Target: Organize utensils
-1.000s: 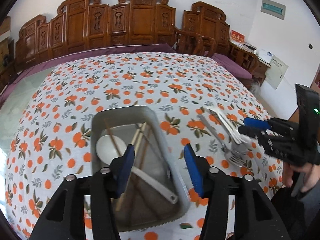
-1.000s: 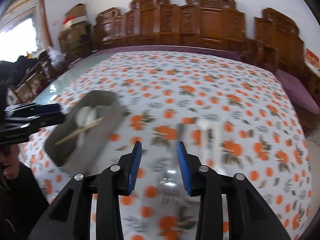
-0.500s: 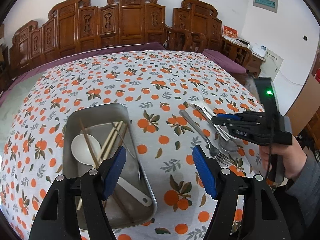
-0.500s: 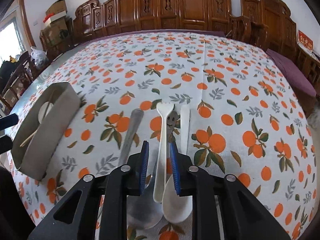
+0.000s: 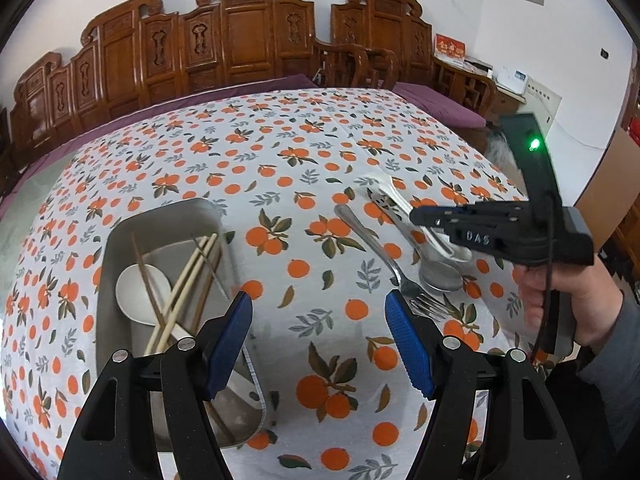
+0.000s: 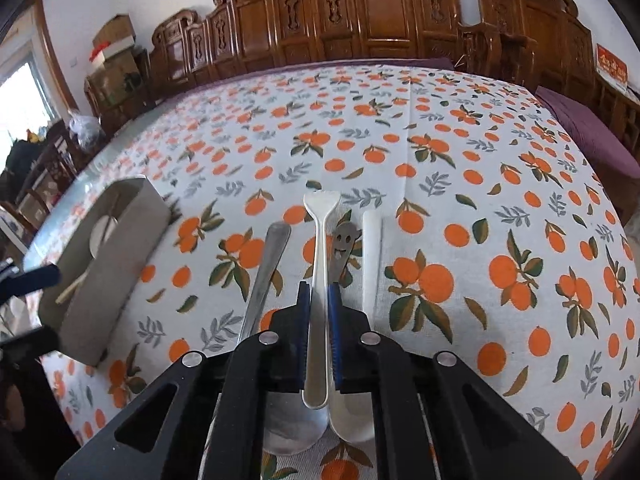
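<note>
Bright daylight, fisheye-warped edges, sharp focus

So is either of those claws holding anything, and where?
The right gripper pinches the white spoon around mid-handle. The left gripper holds nothing.

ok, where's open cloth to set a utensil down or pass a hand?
Free: the strip of tablecloth between the metal tray and the fork, and the whole far half toward the wooden chairs. Crowded: the utensil cluster under the right gripper, which is shut on the white spoon.
</note>
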A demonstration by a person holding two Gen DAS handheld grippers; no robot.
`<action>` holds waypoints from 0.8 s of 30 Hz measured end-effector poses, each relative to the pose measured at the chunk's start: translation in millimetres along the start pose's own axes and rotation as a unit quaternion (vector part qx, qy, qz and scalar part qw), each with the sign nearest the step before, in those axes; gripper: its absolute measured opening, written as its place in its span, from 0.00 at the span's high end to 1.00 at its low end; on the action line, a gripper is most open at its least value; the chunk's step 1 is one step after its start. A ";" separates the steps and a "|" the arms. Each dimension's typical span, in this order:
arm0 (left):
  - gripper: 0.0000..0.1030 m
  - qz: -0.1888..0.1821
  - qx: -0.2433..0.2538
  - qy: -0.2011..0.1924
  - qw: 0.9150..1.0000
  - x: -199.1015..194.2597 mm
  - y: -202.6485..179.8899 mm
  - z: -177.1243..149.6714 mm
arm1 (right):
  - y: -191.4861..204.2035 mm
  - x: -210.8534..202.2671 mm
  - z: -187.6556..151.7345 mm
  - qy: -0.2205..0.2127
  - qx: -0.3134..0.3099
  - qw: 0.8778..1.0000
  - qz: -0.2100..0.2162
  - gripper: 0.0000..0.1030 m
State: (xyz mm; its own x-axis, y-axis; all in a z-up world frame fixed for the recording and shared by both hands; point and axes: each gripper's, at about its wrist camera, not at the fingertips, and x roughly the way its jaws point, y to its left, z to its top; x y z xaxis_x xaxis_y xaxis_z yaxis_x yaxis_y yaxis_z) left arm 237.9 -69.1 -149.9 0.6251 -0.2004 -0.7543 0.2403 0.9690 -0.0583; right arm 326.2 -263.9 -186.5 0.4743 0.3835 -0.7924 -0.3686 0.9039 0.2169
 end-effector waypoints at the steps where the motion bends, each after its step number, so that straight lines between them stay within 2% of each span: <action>1: 0.36 0.000 0.002 0.002 1.000 1.2 -2.3 0.8 | -2.8 -3.3 0.0 -0.005 0.005 1.000 0.002 0.90; 8: 0.36 0.005 0.023 0.023 0.999 17.4 -22.2 6.9 | -21.5 -18.4 -0.7 -0.028 0.028 0.999 0.013 0.90; 14: 0.37 -0.002 0.021 0.043 0.999 40.0 -36.8 12.6 | -33.4 -22.7 -2.7 -0.034 0.044 0.998 0.015 0.90; 24: 0.53 -0.005 0.018 0.076 0.997 86.7 -49.6 26.5 | -39.8 -24.5 -3.5 -0.038 0.054 0.998 0.009 0.90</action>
State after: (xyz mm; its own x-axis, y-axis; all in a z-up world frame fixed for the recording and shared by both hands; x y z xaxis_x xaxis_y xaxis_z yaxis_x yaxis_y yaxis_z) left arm 299.8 -138.4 -195.0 0.5044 -0.1824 -0.8440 0.2730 0.9610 -0.0445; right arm 326.4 -309.9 -177.7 0.5298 0.4088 -0.7431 -0.2901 0.9107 0.2942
